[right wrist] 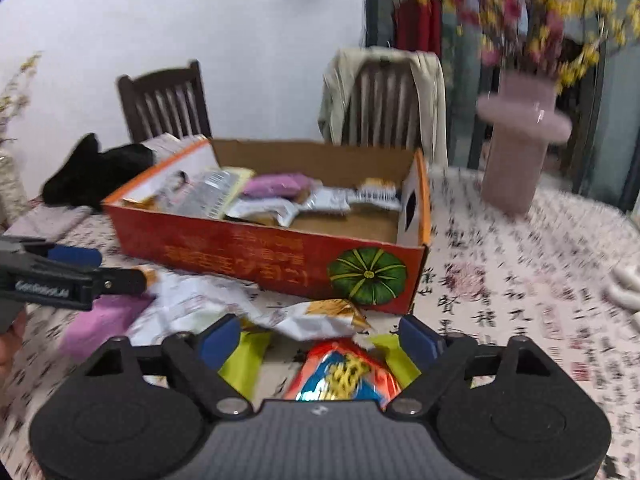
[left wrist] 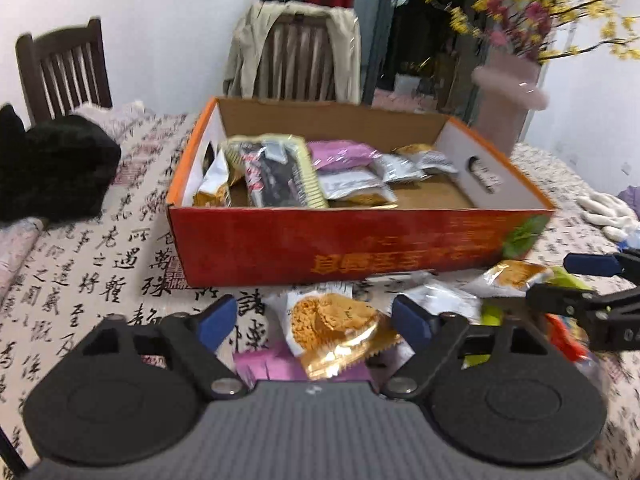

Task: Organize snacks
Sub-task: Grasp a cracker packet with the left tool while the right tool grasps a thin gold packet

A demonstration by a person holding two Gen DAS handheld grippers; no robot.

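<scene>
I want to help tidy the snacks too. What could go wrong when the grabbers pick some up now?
1. The left hand-held gripper sits open over a gold cracker packet lying on a purple packet, so it may pinch both.
2. The right hand-held gripper works close beside it over the same pile, so they could bump.
3. The red box is crowded at one end, so packets could heap up there.

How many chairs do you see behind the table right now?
2. One bare dark wooden chair stands at the far left, behind the black cloth. The other chair, draped with a beige jacket, stands directly behind the snack box. Others may be out of view.
</scene>
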